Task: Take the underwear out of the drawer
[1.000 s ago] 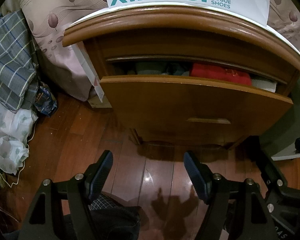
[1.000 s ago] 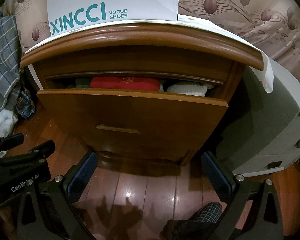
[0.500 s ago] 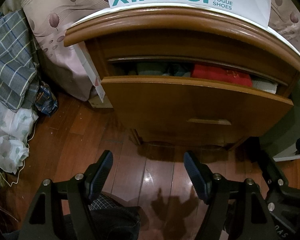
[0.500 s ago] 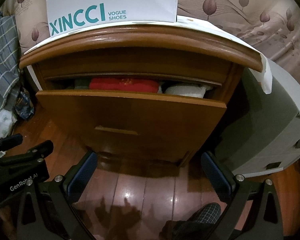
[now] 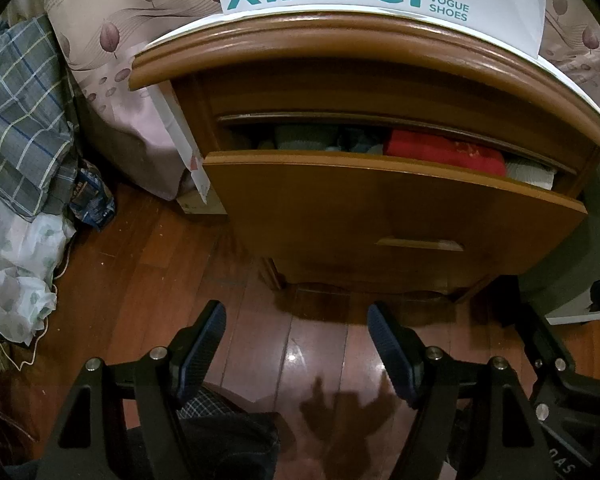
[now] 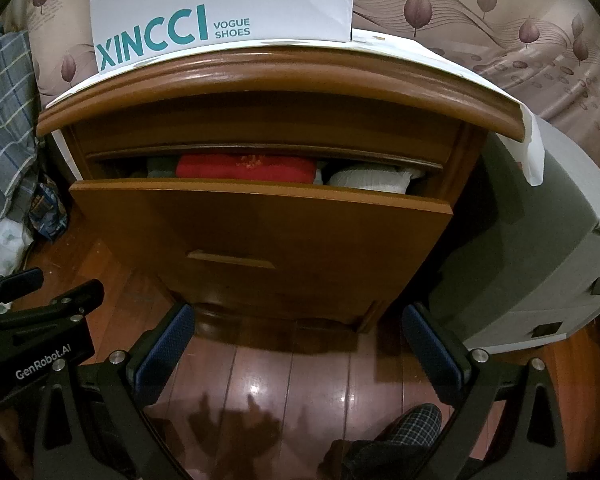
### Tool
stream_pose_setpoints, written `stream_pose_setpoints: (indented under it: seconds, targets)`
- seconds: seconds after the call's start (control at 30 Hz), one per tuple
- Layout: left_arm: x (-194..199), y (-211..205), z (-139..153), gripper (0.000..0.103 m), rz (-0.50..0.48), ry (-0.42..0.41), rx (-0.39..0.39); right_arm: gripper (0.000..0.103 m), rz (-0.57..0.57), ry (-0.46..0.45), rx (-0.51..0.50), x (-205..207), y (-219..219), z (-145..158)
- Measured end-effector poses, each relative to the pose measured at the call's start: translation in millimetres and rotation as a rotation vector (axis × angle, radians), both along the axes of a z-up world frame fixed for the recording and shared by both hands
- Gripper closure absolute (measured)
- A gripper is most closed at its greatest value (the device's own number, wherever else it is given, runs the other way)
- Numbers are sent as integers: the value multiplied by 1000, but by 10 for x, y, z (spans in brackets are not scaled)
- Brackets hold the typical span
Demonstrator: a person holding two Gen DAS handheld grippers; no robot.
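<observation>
My left tongs (image 5: pixel 296 344) and my right tongs (image 6: pixel 298 342) both stand apart with nothing between the pads, low in each frame over the wooden floor (image 5: pixel 152 280), well short of the drawer (image 6: pixel 260 232).

The drawer is only part open. The folded red underwear (image 6: pixel 246 167) lies in the slot at mid frame, wedged between grey folded cloth (image 6: pixel 160 168) to its left and a white bundle (image 6: pixel 370 178) to its right. Its long axis runs left to right along the drawer front, one long folded edge towards me.

The risk, I judge, is the narrow gap under the nightstand's rail (image 6: pixel 260 150): my tongs could knock the rail or the drawer's top edge going in. Pinching too wide could drag the white bundle out too. A shallow pinch on soft cloth may unfold it or slip off.
</observation>
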State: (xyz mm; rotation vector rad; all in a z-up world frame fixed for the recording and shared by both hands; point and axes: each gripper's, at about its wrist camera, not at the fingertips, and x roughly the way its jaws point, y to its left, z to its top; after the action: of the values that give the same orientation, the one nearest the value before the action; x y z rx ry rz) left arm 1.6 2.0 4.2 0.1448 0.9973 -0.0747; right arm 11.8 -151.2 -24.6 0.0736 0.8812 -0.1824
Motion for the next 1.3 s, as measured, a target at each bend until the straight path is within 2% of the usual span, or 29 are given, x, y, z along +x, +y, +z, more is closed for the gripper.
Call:
stream_pose_setpoints:
  seconds: [0.43, 0.63, 0.77, 1.07, 1.3]
  targets:
    - [47, 93, -36, 28, 16, 35, -53, 1, -1, 12, 7, 5, -13, -25]
    - [101, 184, -15, 28, 36, 81, -140, 1, -13, 17, 18, -6, -44, -19]
    - [141, 275, 50, 28, 75, 85, -228, 1, -28, 28, 39, -1, -84, -23]
    - [332, 449, -35, 28, 237, 162, -503, 1, -73, 22, 89, 8, -235, 36]
    - [617, 504, -214, 28, 378, 191, -623, 1, -86, 21, 131, 2, -303, 83]
